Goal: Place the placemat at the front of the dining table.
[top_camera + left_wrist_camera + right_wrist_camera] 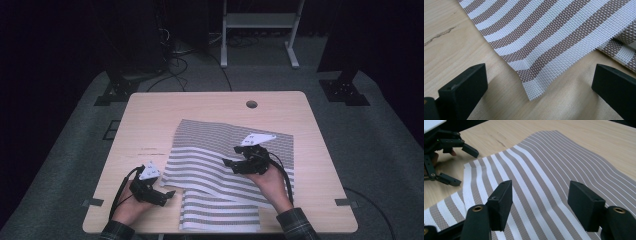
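A brown-and-white striped woven mat (215,145) lies on the wooden table (150,115), its surface slightly rippled. A second layer of the same weave (220,215) sticks out under it at the front edge; I cannot tell whether it is a fold or a separate mat. My left gripper (167,195) rests at the front left, open, and its jaws frame the mat's near corner (531,90) without touching it. My right gripper (231,157) hovers over the right half of the mat, open, with only the striped mat (544,165) showing beneath the gap. The left gripper (465,166) shows beyond it.
A round cable hole (251,104) sits near the table's far edge. Behind the table stand a white frame (260,30) and black stand feet (345,90), with cables (175,65) on the grey floor. Bare wood lies left of and beyond the mat.
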Demonstrator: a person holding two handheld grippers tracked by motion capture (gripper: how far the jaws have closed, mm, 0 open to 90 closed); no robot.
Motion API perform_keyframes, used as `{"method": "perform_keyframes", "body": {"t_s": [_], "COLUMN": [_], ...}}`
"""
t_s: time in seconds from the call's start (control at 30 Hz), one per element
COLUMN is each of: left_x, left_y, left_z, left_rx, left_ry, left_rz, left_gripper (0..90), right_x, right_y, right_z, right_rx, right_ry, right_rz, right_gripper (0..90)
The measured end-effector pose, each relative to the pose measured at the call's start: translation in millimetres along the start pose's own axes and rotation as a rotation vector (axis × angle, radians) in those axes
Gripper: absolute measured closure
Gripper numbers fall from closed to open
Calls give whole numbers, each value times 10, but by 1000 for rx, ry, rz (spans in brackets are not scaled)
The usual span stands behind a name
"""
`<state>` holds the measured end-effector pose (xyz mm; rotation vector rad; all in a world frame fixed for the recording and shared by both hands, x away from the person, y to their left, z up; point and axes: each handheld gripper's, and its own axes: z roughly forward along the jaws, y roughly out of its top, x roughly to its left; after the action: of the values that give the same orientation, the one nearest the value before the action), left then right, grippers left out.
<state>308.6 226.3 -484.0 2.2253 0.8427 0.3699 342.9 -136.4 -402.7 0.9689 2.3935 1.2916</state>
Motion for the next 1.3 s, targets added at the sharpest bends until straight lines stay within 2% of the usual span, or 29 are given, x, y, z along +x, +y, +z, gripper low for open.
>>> {"method": "perform_keyframes", "body": {"t_s": [0.13,0.43,0.7,1.1,1.3], "left_x": [-1,1,1,1,1], "left_y": [-1,0,0,0,0], "left_z": [0,-1,-1,-1,-1], "left_rx": [0,2,2,2,2], "left_ry": [2,2,2,2,2], "left_rz": [-1,1,1,1,1], "left_gripper": [0,0,0,0,0], "right_x": [-91,-213,-264,-303,-307], "right_y": [-98,-257,-403,-670,-766], "right_z": [-156,-355,-477,-736,-814], "right_rx": [-8,0,10,17,28], "right_ry": [-23,-56,-88,-146,-153], "right_rz": [20,29,30,59,64], "right_gripper": [356,354,354,356,361]}}
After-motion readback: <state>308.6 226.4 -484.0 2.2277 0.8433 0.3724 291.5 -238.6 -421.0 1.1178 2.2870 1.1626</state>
